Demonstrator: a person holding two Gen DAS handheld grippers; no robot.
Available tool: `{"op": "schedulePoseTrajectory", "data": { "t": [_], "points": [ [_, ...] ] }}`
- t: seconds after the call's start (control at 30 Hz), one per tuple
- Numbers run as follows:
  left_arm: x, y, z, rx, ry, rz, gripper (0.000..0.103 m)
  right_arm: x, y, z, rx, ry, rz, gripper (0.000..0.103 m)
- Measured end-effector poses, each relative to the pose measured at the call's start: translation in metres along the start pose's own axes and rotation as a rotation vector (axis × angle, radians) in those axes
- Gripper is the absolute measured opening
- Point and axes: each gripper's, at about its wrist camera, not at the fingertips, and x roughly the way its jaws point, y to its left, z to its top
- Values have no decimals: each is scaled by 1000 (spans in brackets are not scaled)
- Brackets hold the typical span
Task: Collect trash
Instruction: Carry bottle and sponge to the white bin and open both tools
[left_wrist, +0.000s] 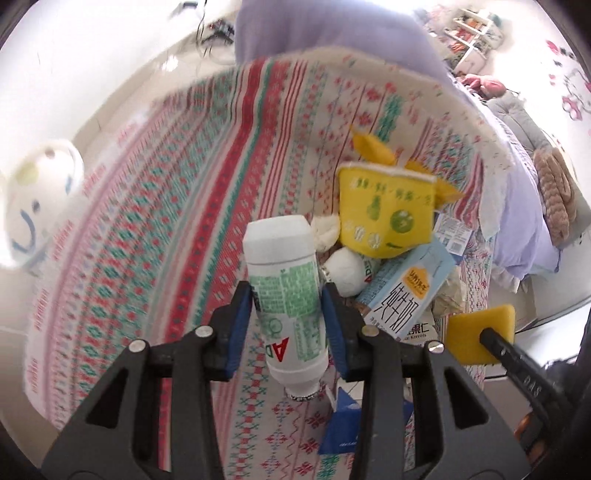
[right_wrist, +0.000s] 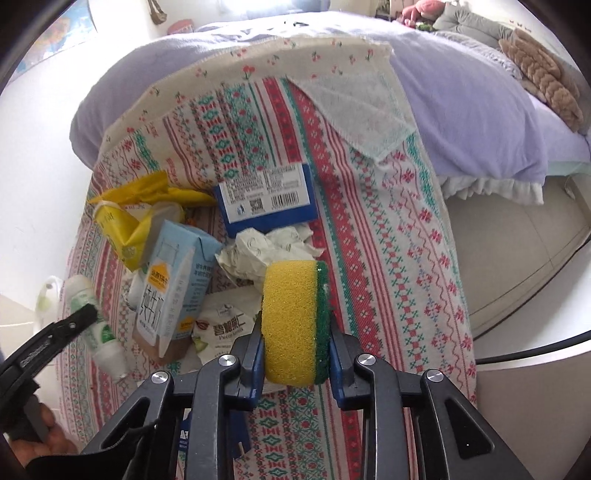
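Note:
My left gripper is shut on a white bottle with a green label, held above the patterned cloth; the bottle also shows in the right wrist view. My right gripper is shut on a yellow and green sponge, also seen in the left wrist view. A trash pile lies on the cloth: a yellow carton, a light blue milk carton, crumpled paper, a blue box and a snack wrapper.
The patterned cloth lies over a bed with a lilac cover. A white bin bag with a smiley print stands at the left. Pillows and a brown plush blanket lie at the far right.

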Motion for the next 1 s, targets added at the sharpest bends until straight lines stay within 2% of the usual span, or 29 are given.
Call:
{"op": "schedulePoseTrajectory", "data": {
  "t": [0.2,0.33,0.4,0.57,1.0],
  "points": [
    [-33,21,9,-11,-75,-10,41,-30,18,4,-59,-141,43,28],
    [-59,52,24,-37,-163,41,41,-40,40,5,-112,-188,96,28],
    [-67,65,30,-63,-182,61,41,-42,55,3,-151,-205,113,28],
    [-69,104,38,-150,-185,101,41,-42,92,-1,-227,-218,144,28],
    [-73,169,44,-216,-179,149,41,-38,191,7,-356,-239,211,28]
  ]
}}
